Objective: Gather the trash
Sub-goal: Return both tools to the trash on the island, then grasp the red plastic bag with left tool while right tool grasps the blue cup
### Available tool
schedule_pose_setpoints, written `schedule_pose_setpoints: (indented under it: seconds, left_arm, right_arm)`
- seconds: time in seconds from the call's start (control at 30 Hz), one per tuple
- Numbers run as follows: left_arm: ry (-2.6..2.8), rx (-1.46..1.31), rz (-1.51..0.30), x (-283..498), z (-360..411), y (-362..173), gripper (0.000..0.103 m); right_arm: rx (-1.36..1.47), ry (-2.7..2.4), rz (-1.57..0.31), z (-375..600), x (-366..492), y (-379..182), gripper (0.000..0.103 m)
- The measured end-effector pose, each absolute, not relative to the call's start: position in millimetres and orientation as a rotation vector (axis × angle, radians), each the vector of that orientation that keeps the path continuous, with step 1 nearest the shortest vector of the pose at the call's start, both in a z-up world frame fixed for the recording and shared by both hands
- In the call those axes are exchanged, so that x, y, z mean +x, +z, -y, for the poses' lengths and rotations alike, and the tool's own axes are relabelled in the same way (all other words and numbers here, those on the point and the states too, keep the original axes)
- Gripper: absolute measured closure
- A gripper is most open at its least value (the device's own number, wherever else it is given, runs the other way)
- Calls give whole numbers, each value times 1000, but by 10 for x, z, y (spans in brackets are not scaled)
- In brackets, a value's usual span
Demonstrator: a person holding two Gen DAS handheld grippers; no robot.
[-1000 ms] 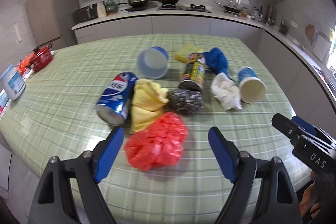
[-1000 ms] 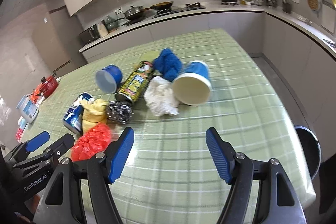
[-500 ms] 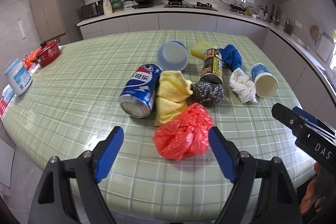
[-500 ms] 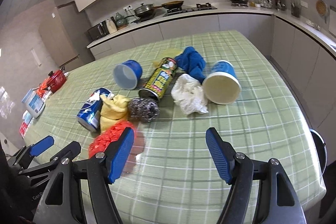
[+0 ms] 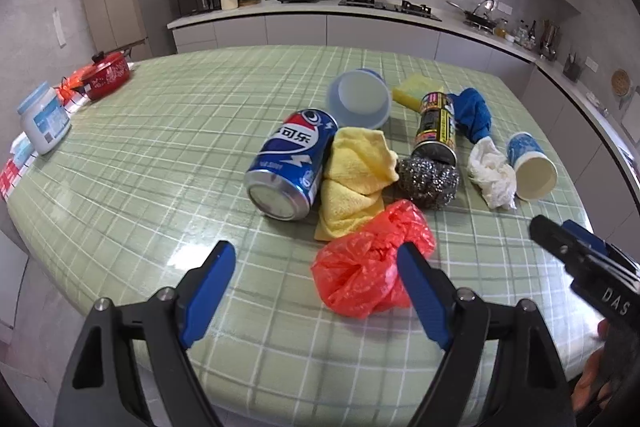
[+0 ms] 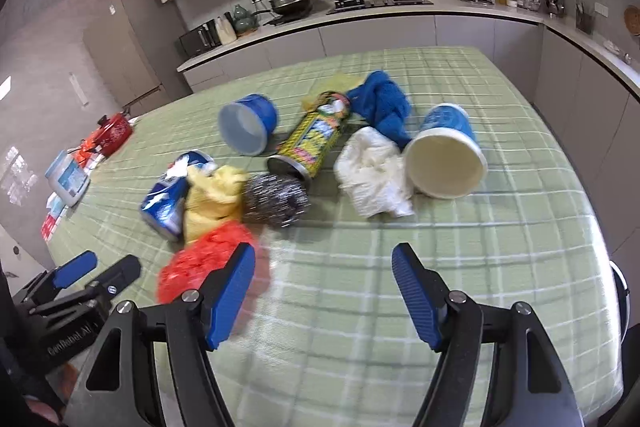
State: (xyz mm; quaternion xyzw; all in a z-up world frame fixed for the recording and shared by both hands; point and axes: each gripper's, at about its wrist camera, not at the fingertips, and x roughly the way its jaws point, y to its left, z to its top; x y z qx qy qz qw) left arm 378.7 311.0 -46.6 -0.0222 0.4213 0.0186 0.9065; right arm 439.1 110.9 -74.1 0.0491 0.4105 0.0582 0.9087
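Note:
Trash lies in a cluster on the green checked table [image 5: 160,163]: a red plastic bag [image 5: 368,267], a blue Pepsi can [image 5: 290,167] on its side, a yellow cloth [image 5: 352,179], a steel scourer [image 5: 430,179], a yellow spray can [image 5: 436,125], white crumpled paper [image 5: 492,175], a paper cup [image 5: 530,167], a blue cloth [image 5: 474,115], a blue bowl [image 5: 360,99]. My left gripper [image 5: 316,271] is open and empty, just left of the red bag. My right gripper [image 6: 324,279] is open and empty, short of the scourer [image 6: 276,199] and paper [image 6: 372,175].
A white jar [image 5: 44,119] and a red pot [image 5: 108,75] stand at the table's left edge. A yellow sponge [image 5: 416,87] lies behind the spray can. The kitchen counter [image 5: 320,15] runs along the back wall. The table's near edge is just under both grippers.
Both grippers have drawn back and shifted left, so the cluster sits further right in the left wrist view. Nothing on the table has moved. Both grippers stay open.

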Motion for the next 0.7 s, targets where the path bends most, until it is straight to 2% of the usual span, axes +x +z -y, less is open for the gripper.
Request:
schedule_pose_setpoints:
  seconds: [0.37,0.7]
  left_arm:
    - [20,-53,-936,4068,-2727,-757,19]
    - [34,-55,-983,4175,-2646,-930,19]
  right_arm:
    - [146,29,-842,-367,4981,-800,30]
    - [93,59,-852,-450,5152,-887,30]
